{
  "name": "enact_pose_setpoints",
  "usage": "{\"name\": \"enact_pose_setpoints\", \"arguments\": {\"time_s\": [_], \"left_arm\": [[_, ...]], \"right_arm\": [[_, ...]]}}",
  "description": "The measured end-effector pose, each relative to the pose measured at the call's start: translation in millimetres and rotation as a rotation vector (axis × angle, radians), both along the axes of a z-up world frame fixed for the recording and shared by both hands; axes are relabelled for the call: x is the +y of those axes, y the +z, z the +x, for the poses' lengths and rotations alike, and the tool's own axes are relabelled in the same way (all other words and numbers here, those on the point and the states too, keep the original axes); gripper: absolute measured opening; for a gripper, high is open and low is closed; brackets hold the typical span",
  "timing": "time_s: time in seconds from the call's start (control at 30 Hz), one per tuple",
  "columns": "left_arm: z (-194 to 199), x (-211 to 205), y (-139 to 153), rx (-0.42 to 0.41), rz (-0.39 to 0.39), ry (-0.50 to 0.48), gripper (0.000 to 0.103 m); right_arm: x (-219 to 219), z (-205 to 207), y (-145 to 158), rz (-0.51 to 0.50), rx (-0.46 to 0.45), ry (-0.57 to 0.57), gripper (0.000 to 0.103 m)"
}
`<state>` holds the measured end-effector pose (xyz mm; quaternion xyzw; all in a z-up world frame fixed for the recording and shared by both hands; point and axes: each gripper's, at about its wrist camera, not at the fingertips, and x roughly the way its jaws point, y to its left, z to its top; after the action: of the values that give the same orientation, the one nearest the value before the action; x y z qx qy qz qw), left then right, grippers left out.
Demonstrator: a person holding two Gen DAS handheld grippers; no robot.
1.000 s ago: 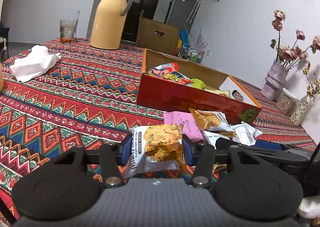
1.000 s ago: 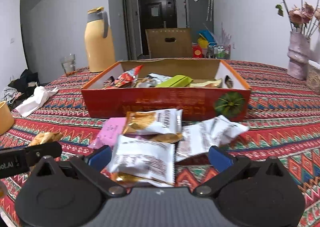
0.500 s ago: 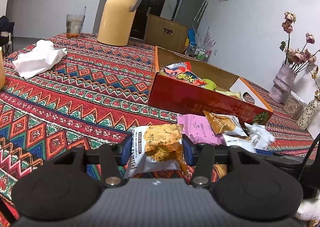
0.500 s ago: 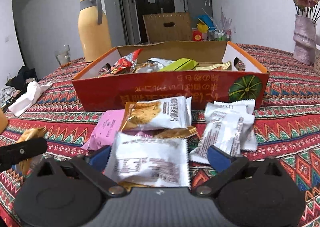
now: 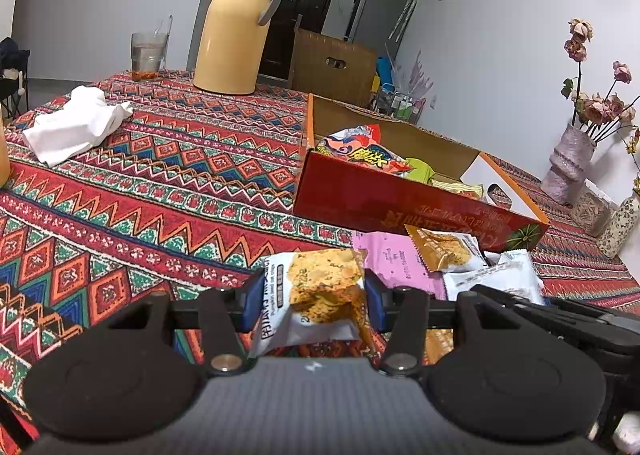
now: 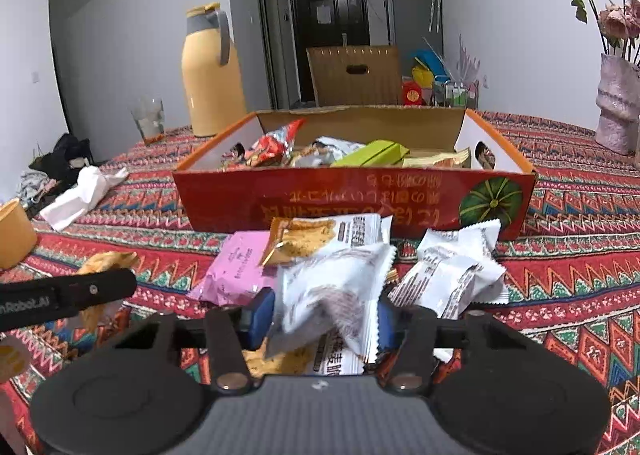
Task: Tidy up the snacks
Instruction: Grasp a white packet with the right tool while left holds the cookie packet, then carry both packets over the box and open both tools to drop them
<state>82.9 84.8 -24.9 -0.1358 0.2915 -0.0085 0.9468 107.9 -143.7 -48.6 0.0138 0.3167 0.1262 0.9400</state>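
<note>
Both loaded now: left claw (image 5: 306,297) clamps a cracker pack (image 5: 316,295), right claw (image 6: 326,321) just squeezed onto a white packet (image 6: 332,299), red box (image 6: 356,199) dead ahead, right claw nearer.

The right hand-held gripper (image 6: 326,313) has just closed, pinching a white snack packet (image 6: 336,291).
</note>
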Motion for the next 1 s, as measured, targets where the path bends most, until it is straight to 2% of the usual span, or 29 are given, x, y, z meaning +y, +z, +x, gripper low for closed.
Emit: {"name": "enact_pose_setpoints", "arguments": {"time_s": [0.13, 0.27, 1.0], "left_arm": [[0, -2, 3, -0.007, 0.005, 0.0, 0.051], [1, -5, 5, -0.007, 0.011, -0.001, 0.051], [14, -25, 47, -0.086, 0.047, 0.009, 0.051]], "right_arm": [[-3, -4, 4, 0.0, -0.015, 0.021, 0.019], [-6, -9, 7, 0.011, -0.037, 0.038, 0.015], [-27, -9, 47, 0.073, -0.17, 0.054, 0.013]]}}
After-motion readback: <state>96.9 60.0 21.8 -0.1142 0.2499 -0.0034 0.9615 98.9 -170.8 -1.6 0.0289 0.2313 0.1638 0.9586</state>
